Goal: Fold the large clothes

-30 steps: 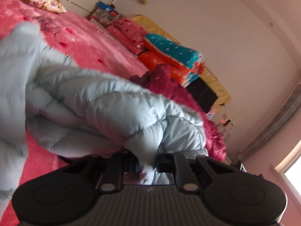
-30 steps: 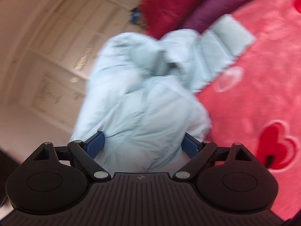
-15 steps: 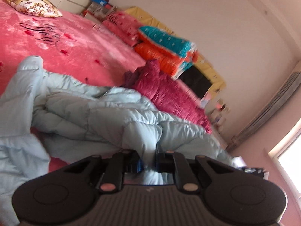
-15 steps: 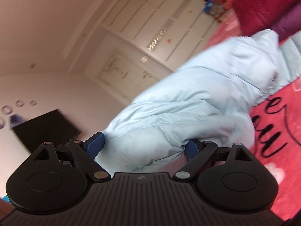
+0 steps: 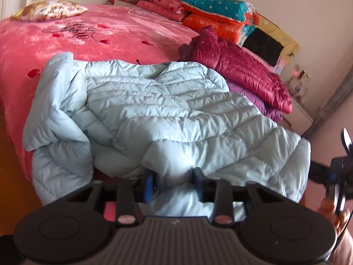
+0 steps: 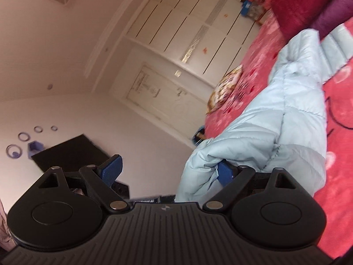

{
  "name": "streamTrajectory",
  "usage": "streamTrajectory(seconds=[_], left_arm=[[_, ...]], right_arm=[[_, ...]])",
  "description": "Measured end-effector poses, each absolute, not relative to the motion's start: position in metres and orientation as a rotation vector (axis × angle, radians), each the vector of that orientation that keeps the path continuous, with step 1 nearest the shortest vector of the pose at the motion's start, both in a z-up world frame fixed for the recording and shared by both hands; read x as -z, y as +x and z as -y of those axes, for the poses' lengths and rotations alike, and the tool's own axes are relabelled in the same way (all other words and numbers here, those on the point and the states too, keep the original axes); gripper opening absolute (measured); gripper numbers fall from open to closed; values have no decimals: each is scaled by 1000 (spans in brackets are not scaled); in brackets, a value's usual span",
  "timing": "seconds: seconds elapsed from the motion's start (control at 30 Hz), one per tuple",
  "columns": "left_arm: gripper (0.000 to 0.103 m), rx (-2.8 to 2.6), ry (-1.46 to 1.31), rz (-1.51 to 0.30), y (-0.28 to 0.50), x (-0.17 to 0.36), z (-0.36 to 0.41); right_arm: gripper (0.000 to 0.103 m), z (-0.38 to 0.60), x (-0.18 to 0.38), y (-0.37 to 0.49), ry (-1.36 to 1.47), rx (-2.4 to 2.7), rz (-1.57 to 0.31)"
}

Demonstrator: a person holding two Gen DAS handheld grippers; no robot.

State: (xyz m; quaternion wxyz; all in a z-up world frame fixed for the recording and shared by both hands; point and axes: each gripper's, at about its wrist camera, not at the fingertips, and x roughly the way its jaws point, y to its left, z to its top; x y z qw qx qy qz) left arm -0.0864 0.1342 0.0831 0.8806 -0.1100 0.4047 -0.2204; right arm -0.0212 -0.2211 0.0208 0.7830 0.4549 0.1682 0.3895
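A light blue quilted down jacket [image 5: 167, 114] lies spread on the pink bed [image 5: 92, 35], its hem hanging over the near edge. My left gripper [image 5: 174, 183] has its fingers a little apart with a fold of the hem between them. My right gripper [image 6: 169, 170] is wide open; the jacket [image 6: 264, 137] drapes over its right finger [image 6: 225, 172] only, and its left finger [image 6: 111, 169] is in free air. The right gripper also shows at the right edge of the left wrist view [image 5: 339, 176].
A maroon down jacket [image 5: 238, 66] lies over a purple one [image 5: 260, 103] to the right of the blue jacket. Folded quilts [image 5: 216, 15] are stacked at the bed's far side, with a patterned pillow [image 5: 48, 11] at far left. White wardrobes [image 6: 187, 33] stand beyond.
The jacket went from bunched and lifted to lying spread flat on the bed. My left gripper's fingers have opened from tightly pinched. My right gripper swung away, so the jacket now hangs beside it.
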Motion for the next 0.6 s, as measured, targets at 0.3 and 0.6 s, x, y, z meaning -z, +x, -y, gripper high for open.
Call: streamTrajectory(seconds=[0.3, 0.6], left_arm=[[57, 543, -132, -849, -121, -79, -120], [71, 615, 2, -894, -131, -50, -97]], right_arm=[[103, 255, 3, -39, 1078, -487, -283], [103, 259, 9, -28, 917, -56, -374]])
